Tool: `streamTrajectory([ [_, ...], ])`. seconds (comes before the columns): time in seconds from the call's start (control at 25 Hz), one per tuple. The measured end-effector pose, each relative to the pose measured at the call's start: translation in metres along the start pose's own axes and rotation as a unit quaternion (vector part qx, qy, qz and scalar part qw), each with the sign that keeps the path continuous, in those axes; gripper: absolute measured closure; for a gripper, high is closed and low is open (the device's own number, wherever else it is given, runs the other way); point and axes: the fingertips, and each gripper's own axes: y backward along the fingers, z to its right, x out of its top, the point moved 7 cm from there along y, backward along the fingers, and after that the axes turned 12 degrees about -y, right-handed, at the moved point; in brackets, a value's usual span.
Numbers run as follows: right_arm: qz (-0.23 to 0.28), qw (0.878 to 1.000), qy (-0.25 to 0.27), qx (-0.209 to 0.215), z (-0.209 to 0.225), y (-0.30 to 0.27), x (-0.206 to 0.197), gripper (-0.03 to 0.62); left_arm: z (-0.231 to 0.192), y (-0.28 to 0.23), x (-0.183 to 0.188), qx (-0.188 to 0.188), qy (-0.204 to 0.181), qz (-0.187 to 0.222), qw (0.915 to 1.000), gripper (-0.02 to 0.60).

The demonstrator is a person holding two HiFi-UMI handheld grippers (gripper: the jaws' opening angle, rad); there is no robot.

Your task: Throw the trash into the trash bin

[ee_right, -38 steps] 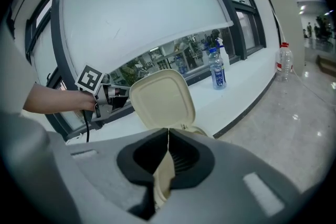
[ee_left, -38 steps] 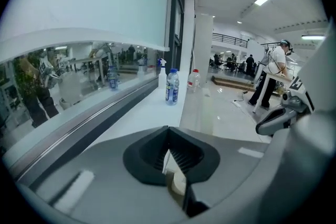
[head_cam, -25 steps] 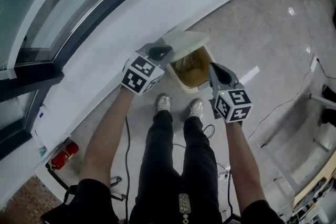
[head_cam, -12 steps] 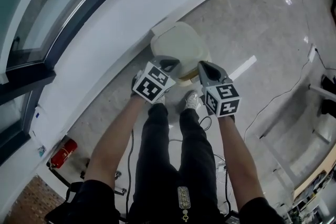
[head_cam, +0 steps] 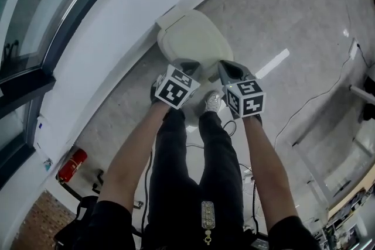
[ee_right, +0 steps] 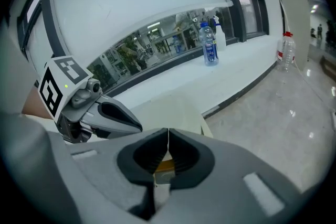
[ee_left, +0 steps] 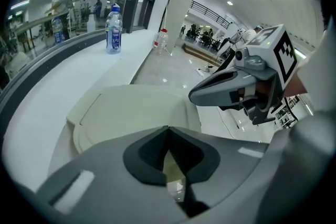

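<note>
The cream trash bin [head_cam: 196, 38] stands on the floor against the white ledge, its lid down. My left gripper [head_cam: 188, 64] hangs over the bin's near edge, shut, with nothing between its jaws. My right gripper [head_cam: 225, 66] is close beside it to the right, also shut and empty. In the left gripper view the left gripper [ee_left: 168, 132] points at the lid [ee_left: 131, 113], with the right gripper [ee_left: 198, 96] in from the right. In the right gripper view the right gripper [ee_right: 168, 136] faces the bin [ee_right: 173, 110], with the left gripper [ee_right: 135, 125] at left. No loose trash shows.
A blue-labelled water bottle [ee_right: 209, 44] stands on the white ledge [head_cam: 117, 38] beyond the bin. A clear bottle with a red cap [ee_right: 285, 52] sits on the floor further right. A red fire extinguisher [head_cam: 71, 164] lies at lower left. A cable [head_cam: 328, 96] runs across the floor at right. The person's shoes [head_cam: 212, 102] are just short of the bin.
The bin's lid, up a second ago with the yellowish inside showing, is now down. Both grippers have sunk and drawn closer together over the bin's near edge.
</note>
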Motion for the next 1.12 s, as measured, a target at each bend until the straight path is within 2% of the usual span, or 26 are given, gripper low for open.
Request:
streamTrajectory([
  [0.28, -0.046, 0.999, -0.002, 0.004, 0.021, -0.026, -0.026, 0.588, 0.006, -0.025, -0.015, 0.016, 0.021, -0.016, 0.9995, 0.577],
  [0.68, -0.114, 0.993, 0.03, 0.005, 0.034, -0.048, -0.04, 0.591, 0.007, -0.045, -0.028, 0.047, 0.064, -0.033, 0.9963, 0.577],
  [0.92, -0.107, 0.994, 0.024, 0.018, 0.033, -0.045, -0.04, 0.591, 0.009, -0.041, -0.027, 0.062, 0.076, -0.027, 0.9948, 0.577],
  [1.12, -0.081, 0.996, 0.037, 0.032, 0.019, -0.027, -0.03, 0.591, 0.014, -0.019, -0.02, 0.075, 0.079, -0.012, 0.9939, 0.577],
])
